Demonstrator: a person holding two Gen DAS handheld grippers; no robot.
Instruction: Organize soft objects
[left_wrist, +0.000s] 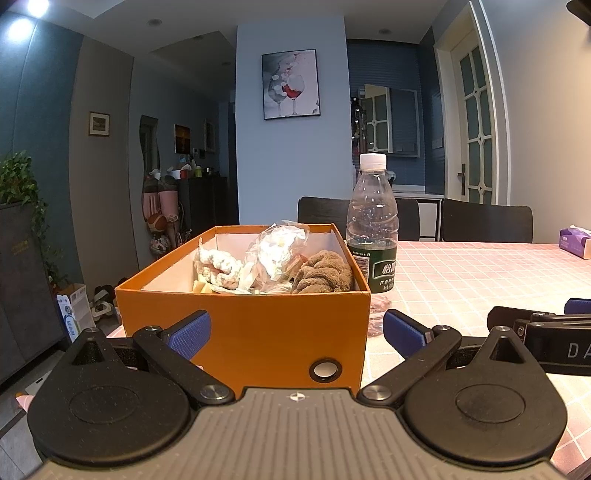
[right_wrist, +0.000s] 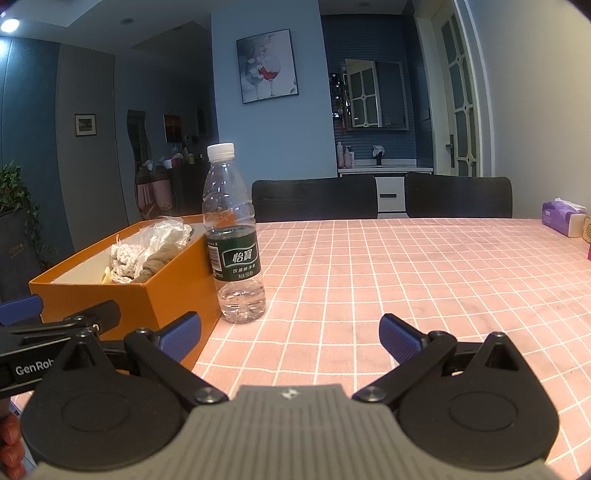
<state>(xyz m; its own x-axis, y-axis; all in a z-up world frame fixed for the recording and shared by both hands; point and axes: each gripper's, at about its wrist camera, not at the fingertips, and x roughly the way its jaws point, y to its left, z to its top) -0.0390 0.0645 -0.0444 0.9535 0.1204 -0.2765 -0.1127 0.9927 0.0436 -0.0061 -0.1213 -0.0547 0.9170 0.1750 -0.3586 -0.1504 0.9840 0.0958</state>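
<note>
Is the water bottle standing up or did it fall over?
Standing up. The water bottle sits on its base on the checked tablecloth, white cap on top, right beside the orange box.

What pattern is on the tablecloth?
The tablecloth is pink with a grid of thin white lines, seen best in the right wrist view.

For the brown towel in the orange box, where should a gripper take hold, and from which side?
Grip the brown towel at its bunched top folds, coming from above with the left gripper. It lies crumpled in the orange box, in the corner nearest the water bottle; the walls likely block a side approach.
</note>
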